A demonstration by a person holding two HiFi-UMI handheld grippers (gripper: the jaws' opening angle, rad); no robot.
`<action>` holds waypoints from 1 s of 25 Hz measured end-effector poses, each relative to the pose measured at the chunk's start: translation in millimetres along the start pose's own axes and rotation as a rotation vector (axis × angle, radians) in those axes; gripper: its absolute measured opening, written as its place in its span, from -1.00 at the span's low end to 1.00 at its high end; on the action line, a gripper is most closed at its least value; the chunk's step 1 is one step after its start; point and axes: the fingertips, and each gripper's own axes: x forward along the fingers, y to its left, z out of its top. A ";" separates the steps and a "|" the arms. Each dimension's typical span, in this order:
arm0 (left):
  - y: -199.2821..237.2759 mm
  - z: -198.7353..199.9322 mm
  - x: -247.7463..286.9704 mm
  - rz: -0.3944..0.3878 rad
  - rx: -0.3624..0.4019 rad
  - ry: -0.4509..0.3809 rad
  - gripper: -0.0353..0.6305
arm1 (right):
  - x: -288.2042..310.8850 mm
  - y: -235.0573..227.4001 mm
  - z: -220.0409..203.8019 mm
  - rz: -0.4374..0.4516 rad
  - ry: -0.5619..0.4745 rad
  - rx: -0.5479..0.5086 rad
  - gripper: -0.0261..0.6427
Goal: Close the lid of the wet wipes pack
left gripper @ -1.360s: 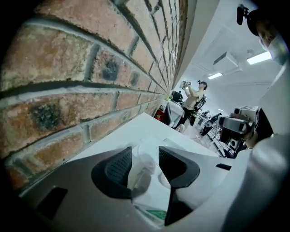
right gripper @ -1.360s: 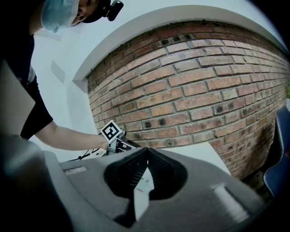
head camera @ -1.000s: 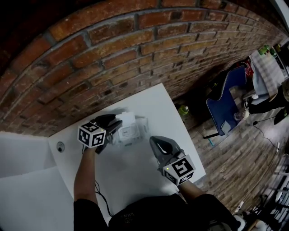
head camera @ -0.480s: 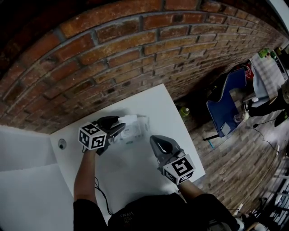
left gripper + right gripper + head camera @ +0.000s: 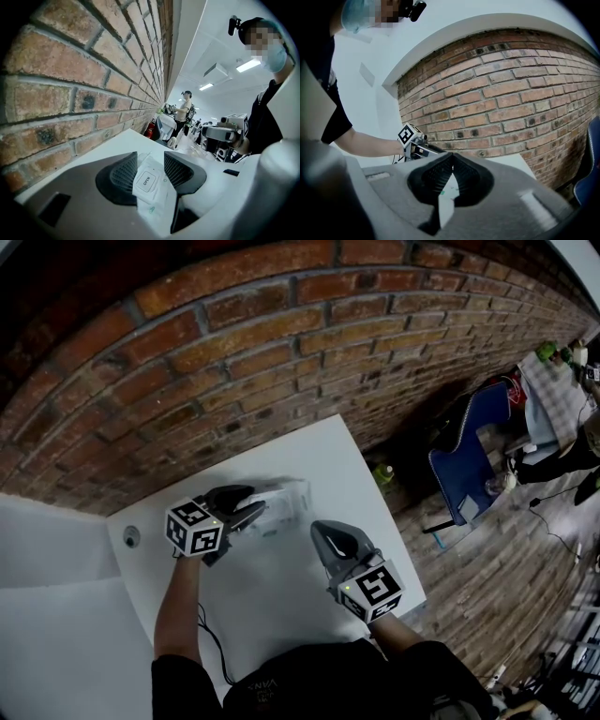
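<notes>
Wet wipes pack (image 5: 284,495) is placed at the far side of the white table (image 5: 281,606), close to the brick wall (image 5: 234,352), which is seen behind the table across the whole head view. On the floor at the right a blue chair (image 5: 466,442) is seen, and a green bottle (image 5: 381,469) is standing btw. the chair and the table. The left gripper (image 5: 251,509) is held at the left part of the pack, w/ its marker cube (image 5: 193,527) turned toward the person. In the left gripper view the jaws are spread apart and the pack is seen in the gap btw. them; it cannot be told whether the pads are touching it. The right gripper (image 5: 324,532) is held over the table nearer to the person, apart from the pack, and is pointed approx. toward the wall. In the right gripper view its jaws are pressed together at the tips. The lid of the pack is seen lying flat on the top face, and a small label (image 5: 145,180) w/ the word OPEN is carried on it.
</notes>
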 end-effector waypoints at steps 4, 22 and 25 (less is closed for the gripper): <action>-7.2 -1.2 -3.2 -0.014 -0.035 -0.014 -0.35 | -2.8 6.0 2.8 0.007 -0.002 -0.001 -0.93; -23.0 -27.9 7.0 -0.002 -0.141 0.011 -0.66 | -11.0 13.2 -2.3 0.008 0.000 -0.010 -0.93; -20.9 -31.5 6.5 0.010 -0.159 0.006 -0.67 | -8.4 14.5 -6.4 0.012 0.008 -0.007 -0.93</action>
